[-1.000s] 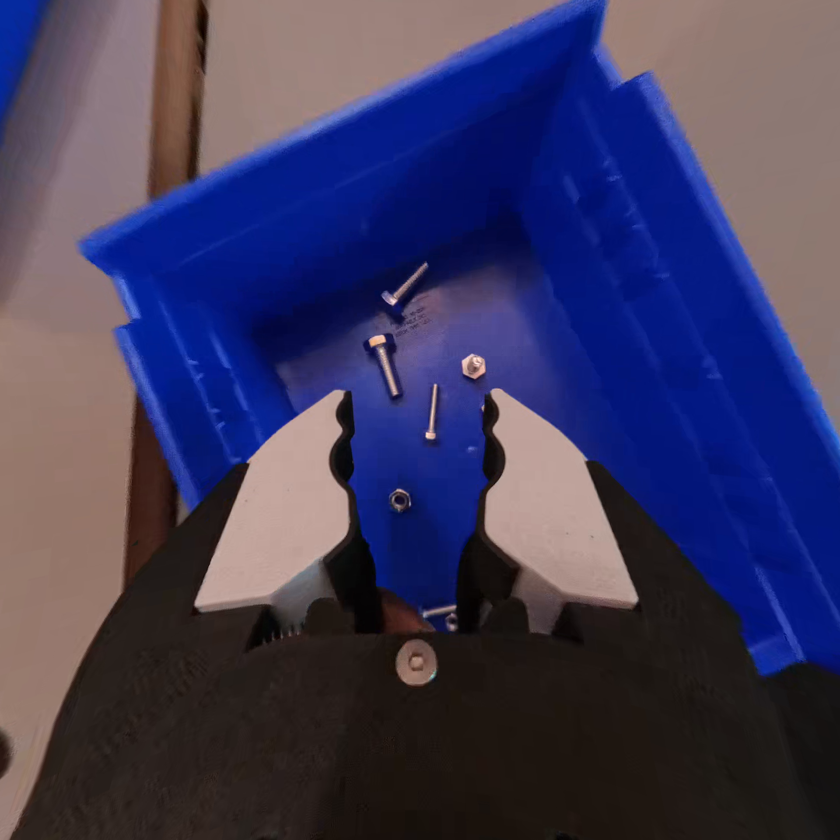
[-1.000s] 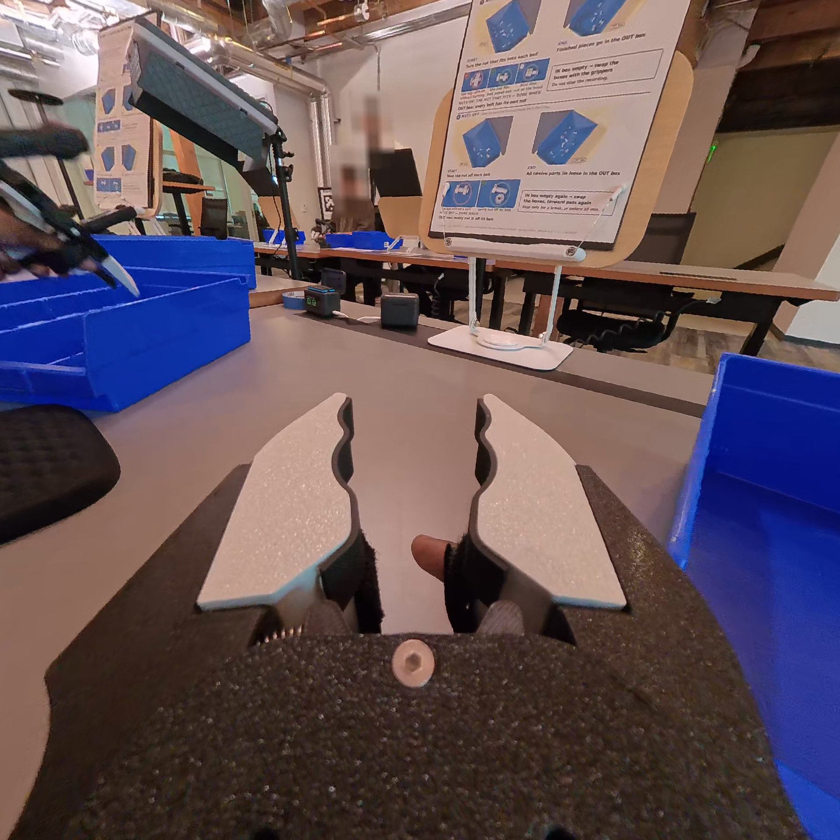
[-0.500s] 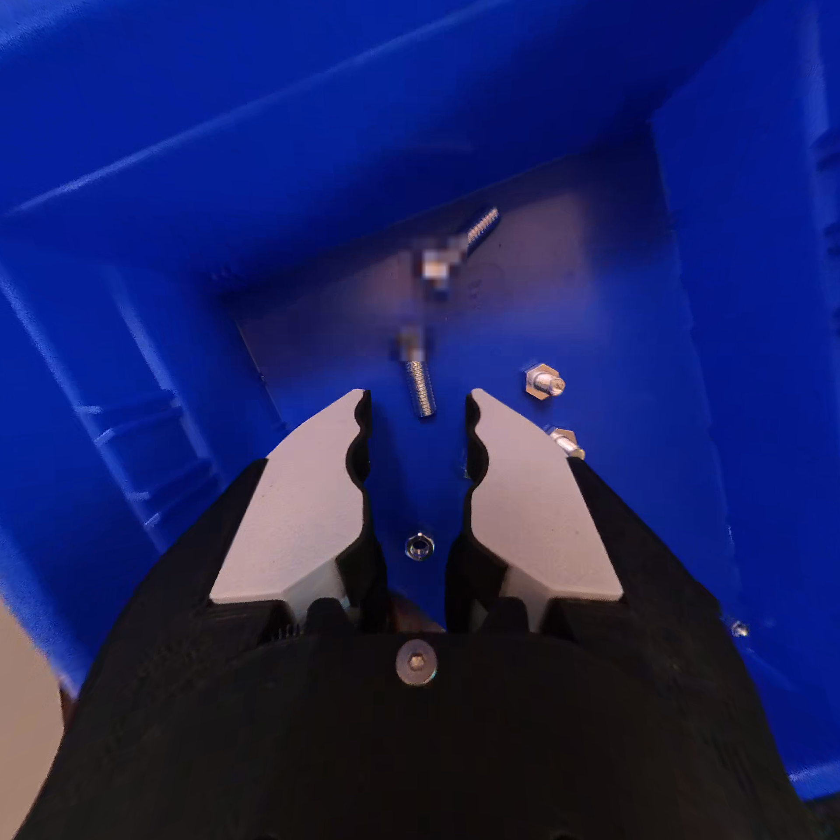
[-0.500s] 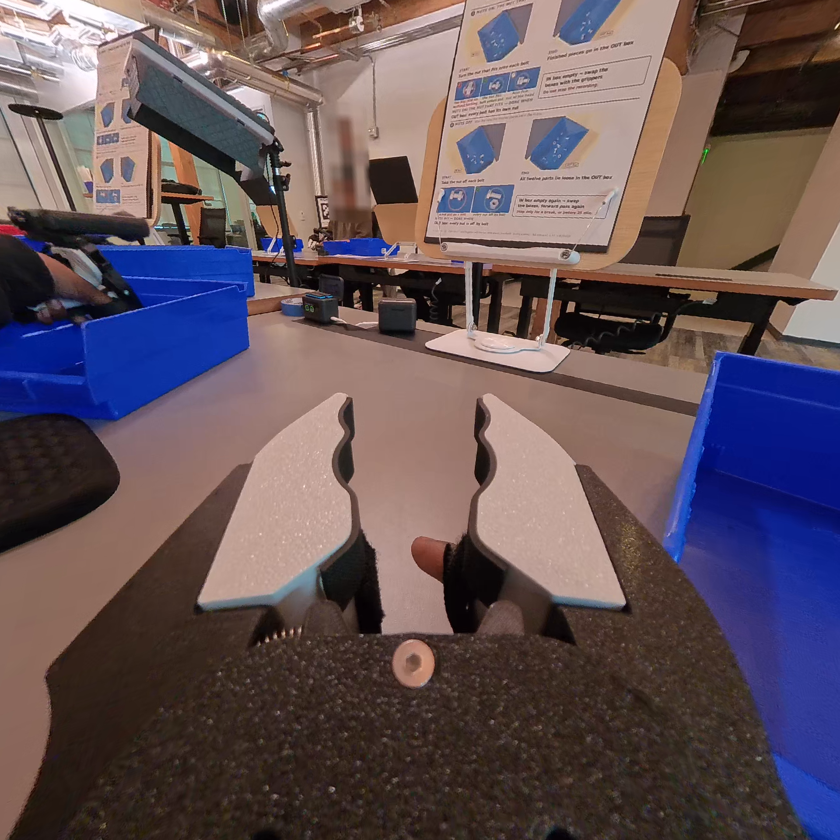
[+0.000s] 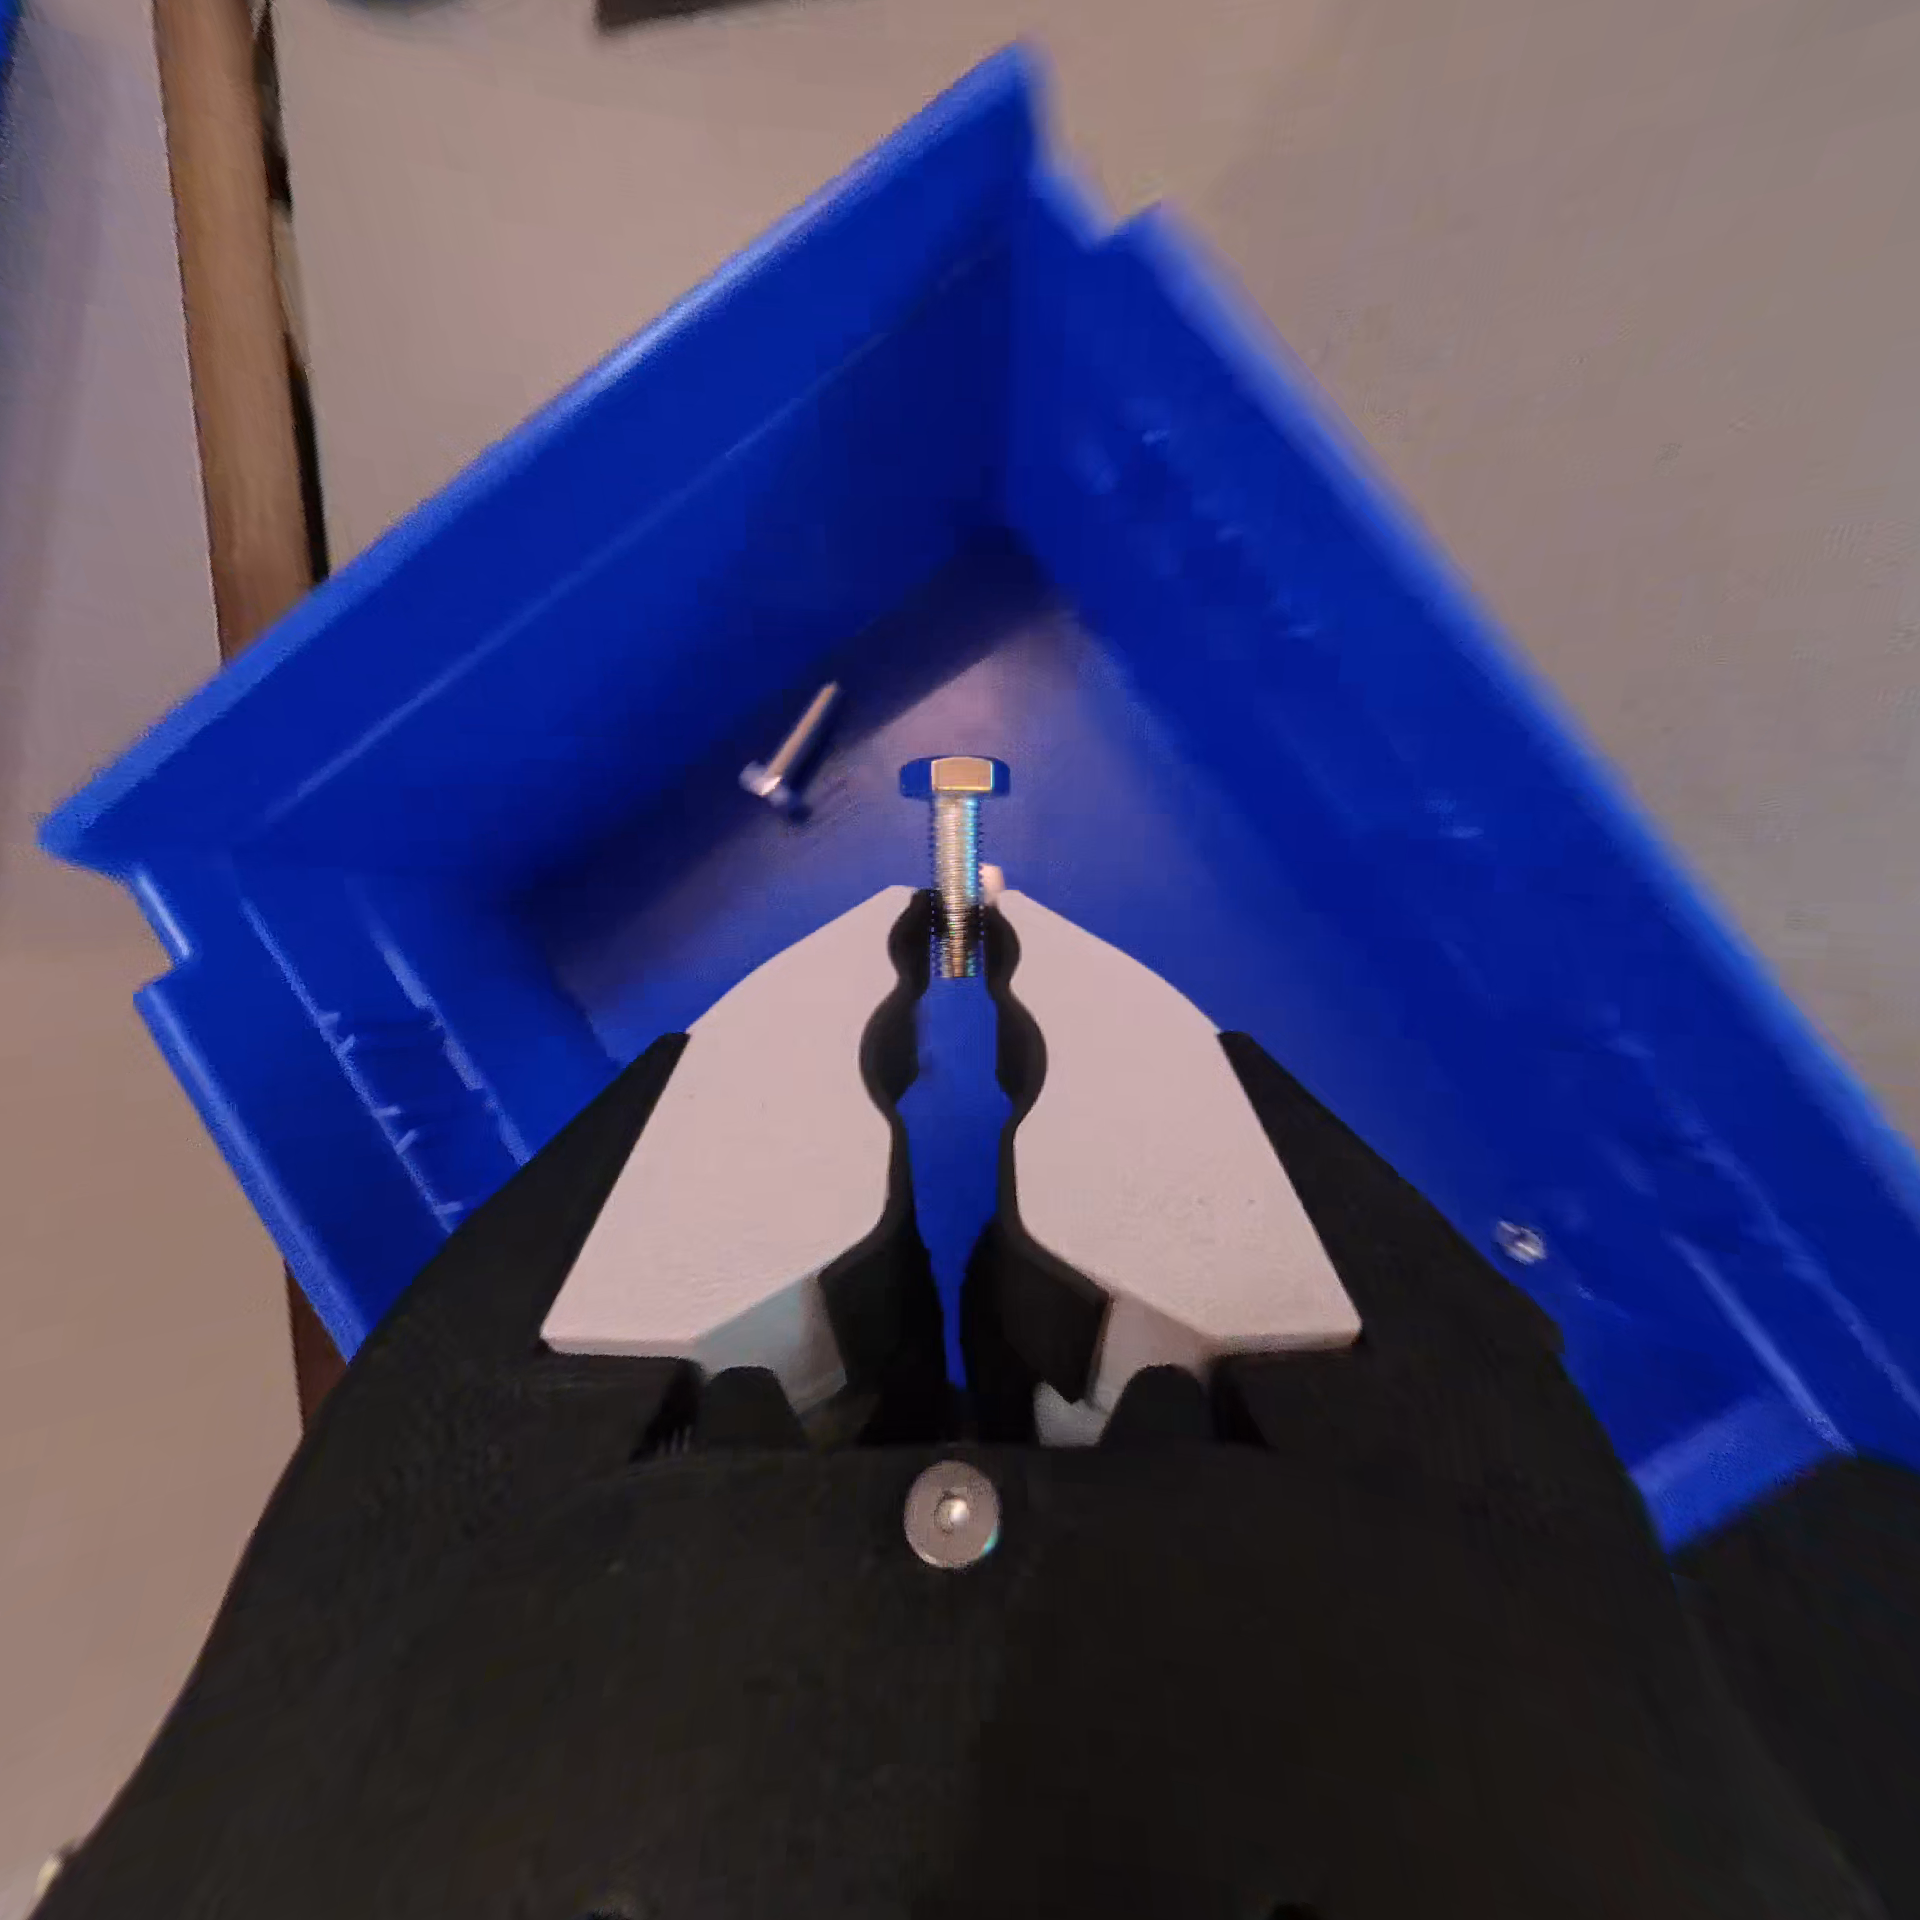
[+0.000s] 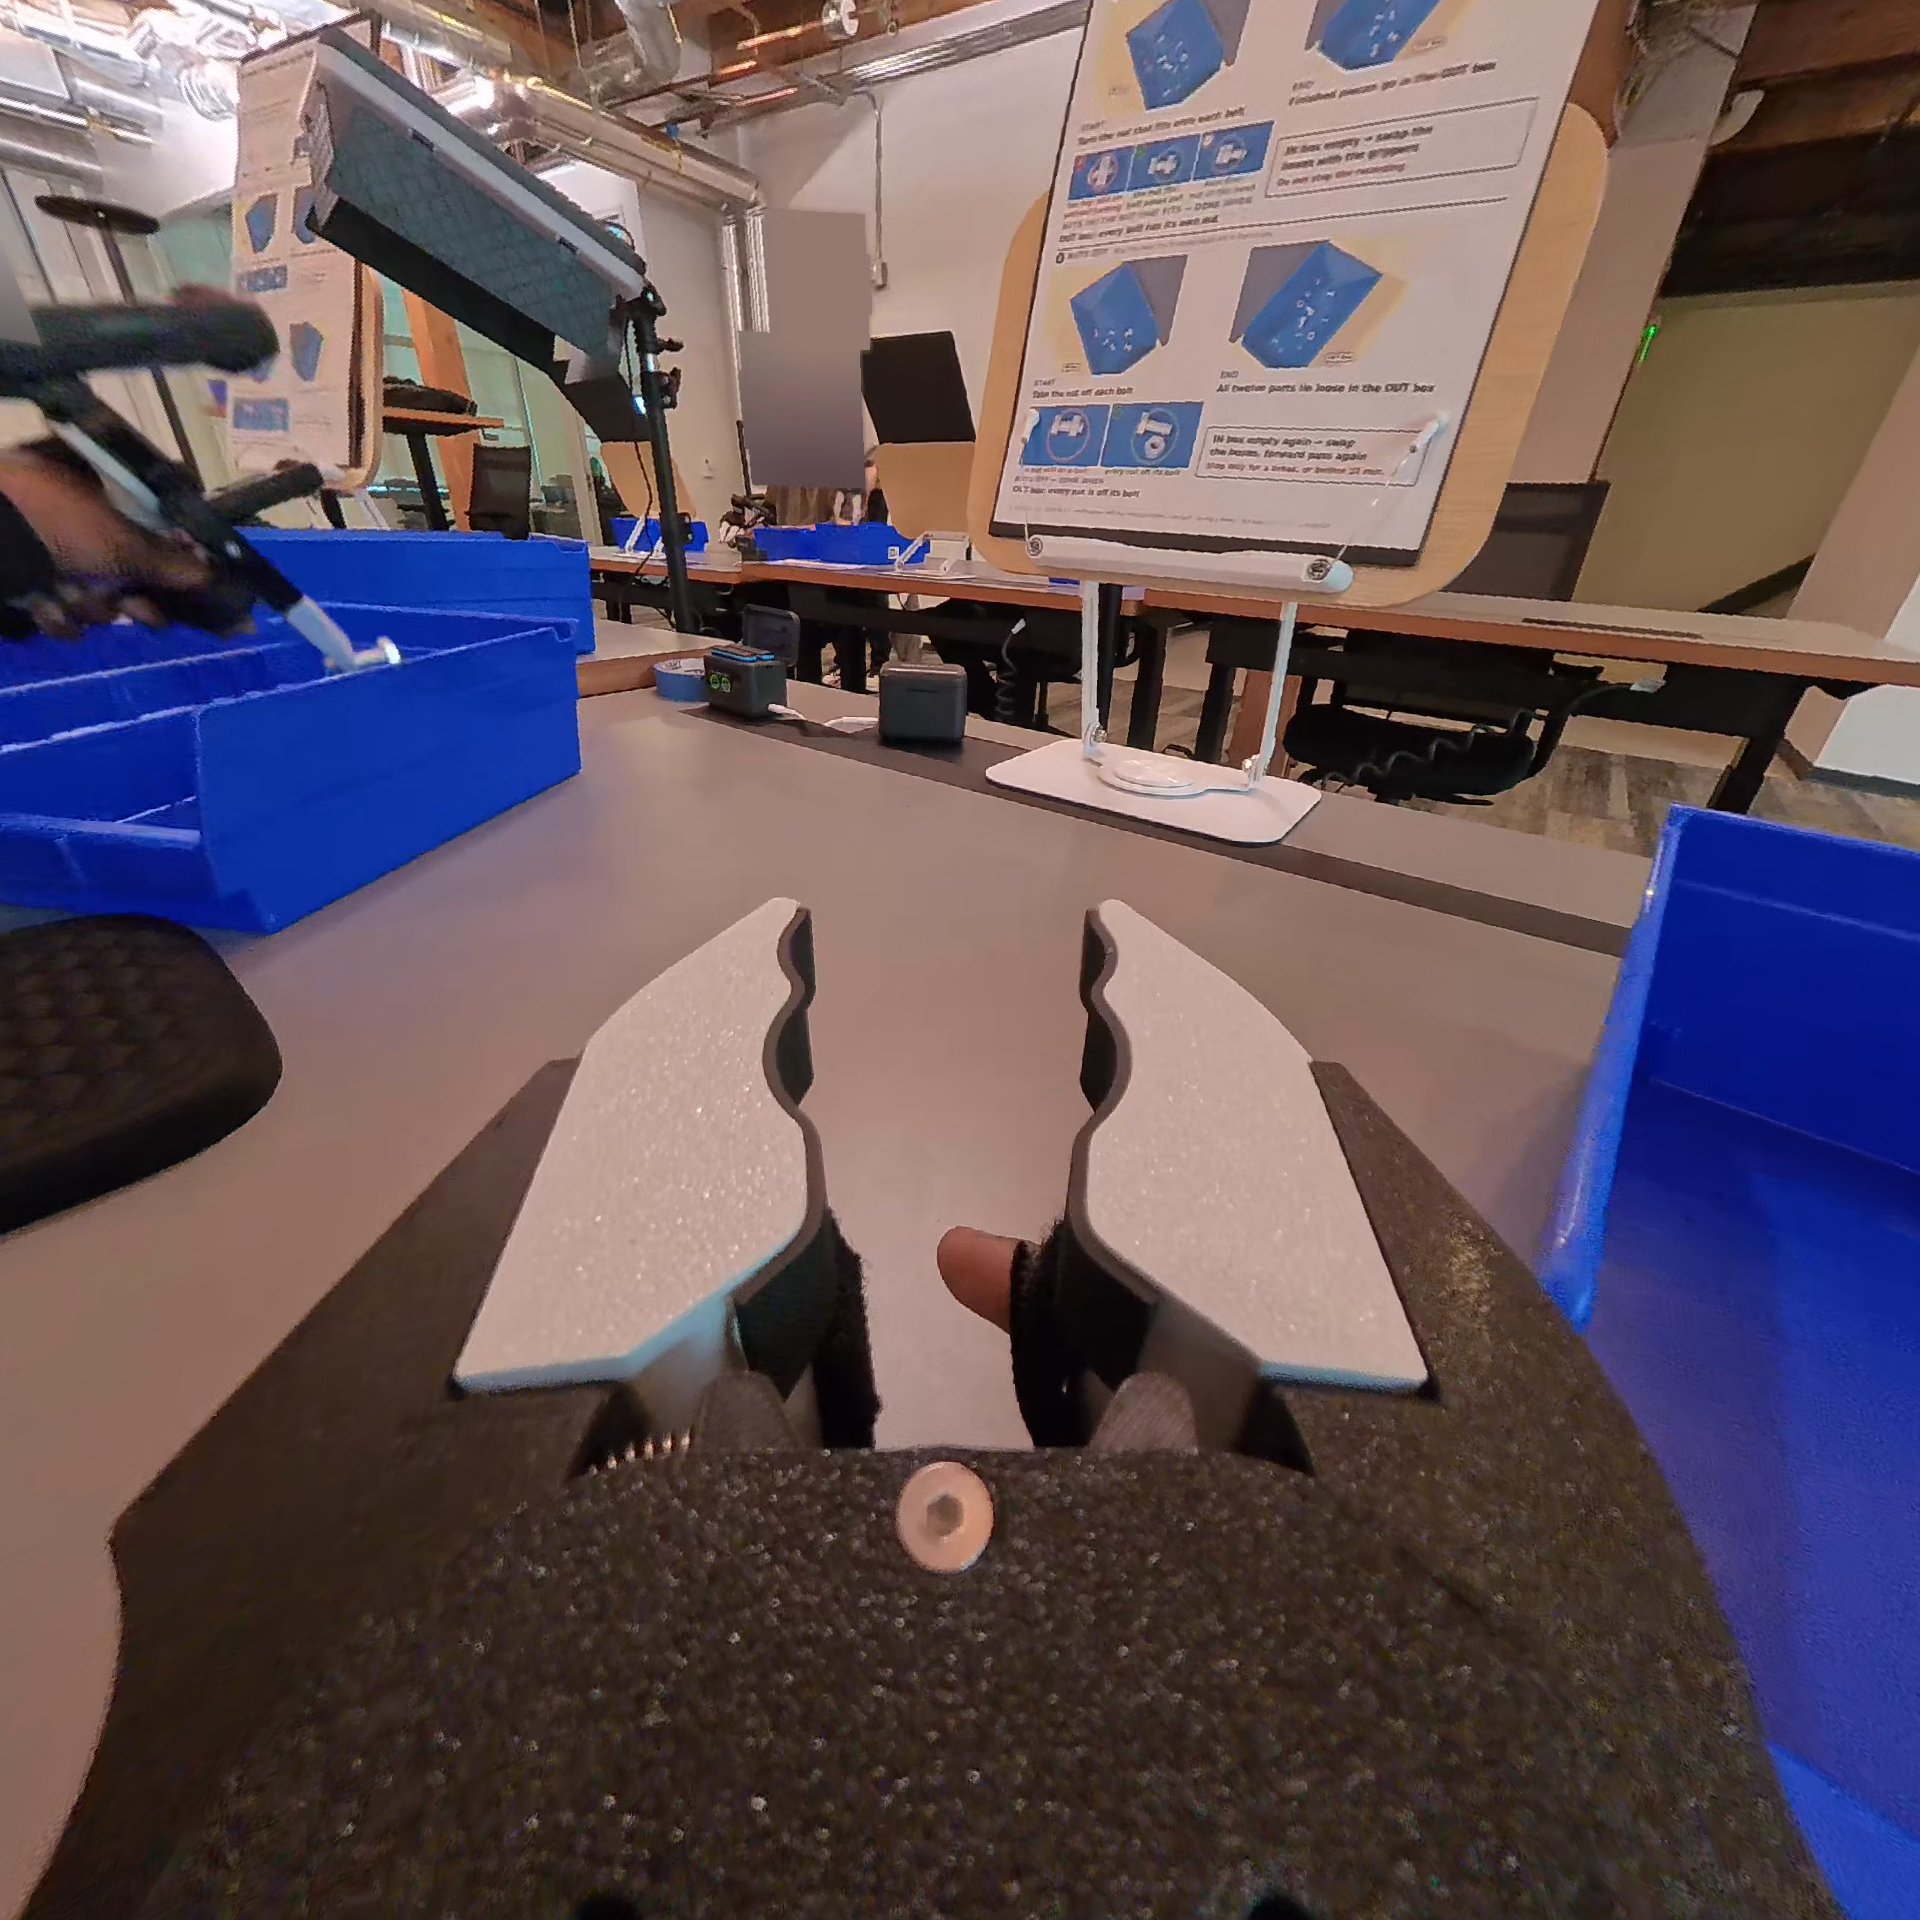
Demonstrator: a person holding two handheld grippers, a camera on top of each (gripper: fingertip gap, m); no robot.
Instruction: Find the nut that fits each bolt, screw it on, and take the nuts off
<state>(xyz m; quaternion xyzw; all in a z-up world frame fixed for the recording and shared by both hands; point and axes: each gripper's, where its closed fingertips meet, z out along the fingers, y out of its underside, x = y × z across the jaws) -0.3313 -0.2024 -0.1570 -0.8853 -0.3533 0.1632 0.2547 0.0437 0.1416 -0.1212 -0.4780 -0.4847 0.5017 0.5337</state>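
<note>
Now my left gripper (image 5: 954, 940) pinched a bolt (image 5: 956, 873) by its threads, above the blue bin (image 5: 1351, 727). Right gripper (image 6: 945, 966) stood wide, empty, over the table (image 6: 831, 852). Next probably needed a matching nut.

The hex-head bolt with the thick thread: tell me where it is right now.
In the left wrist view the hex-head bolt is clamped by its threaded end in the left gripper, head pointing away, raised above the blue bin floor, right of a thinner bolt.

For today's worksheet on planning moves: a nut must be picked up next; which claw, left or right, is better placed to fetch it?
Probably the right claw: it is open and empty above the table. The left claw already grips a bolt over the blue bin.
</note>
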